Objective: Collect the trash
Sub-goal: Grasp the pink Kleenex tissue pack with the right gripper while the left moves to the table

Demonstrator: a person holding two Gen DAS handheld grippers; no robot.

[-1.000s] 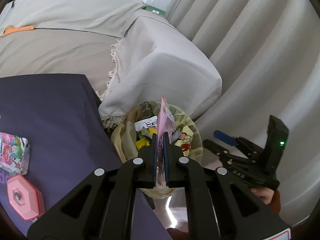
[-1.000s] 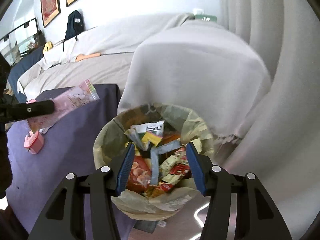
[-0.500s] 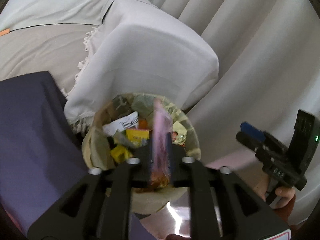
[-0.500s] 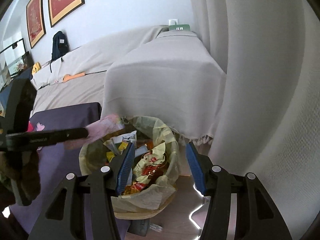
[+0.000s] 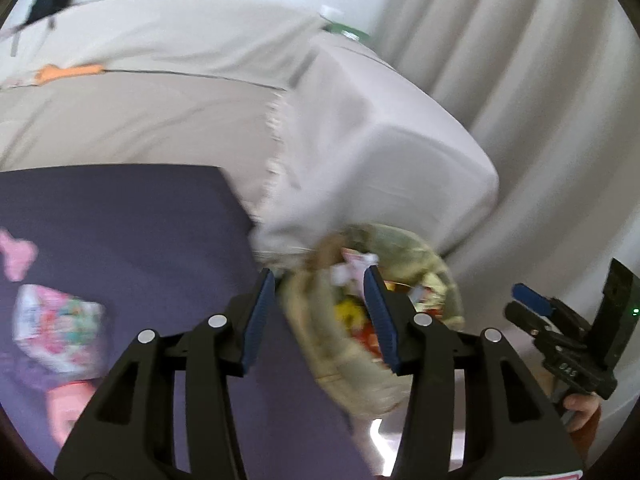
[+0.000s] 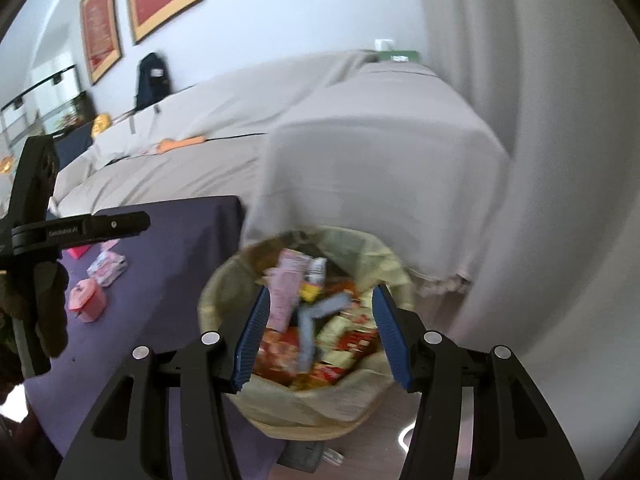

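**What sits on our purple counter and the floor**

We see the counter (image 6: 168,264) covered in dark purple cloth. On it, at about nine o'clock in the right wrist view, lie a pink hexagonal case (image 6: 86,300) and, just beyond it, a colourful packet (image 6: 107,267). A pink scrap (image 5: 16,254) lies further along. On the wooden floor (image 6: 404,412), at the counter's three o'clock edge, stands our lined trash bin (image 6: 304,404), heaped with wrappers.

Soft, even daylight; pale curtains (image 5: 520,92) bright, slightly washed out. Small glare patch on floor (image 6: 404,436). Both views motion-blurred, worst on the bin (image 6: 304,312) and table (image 5: 120,220). Fisheye bending, dark corners at edges.
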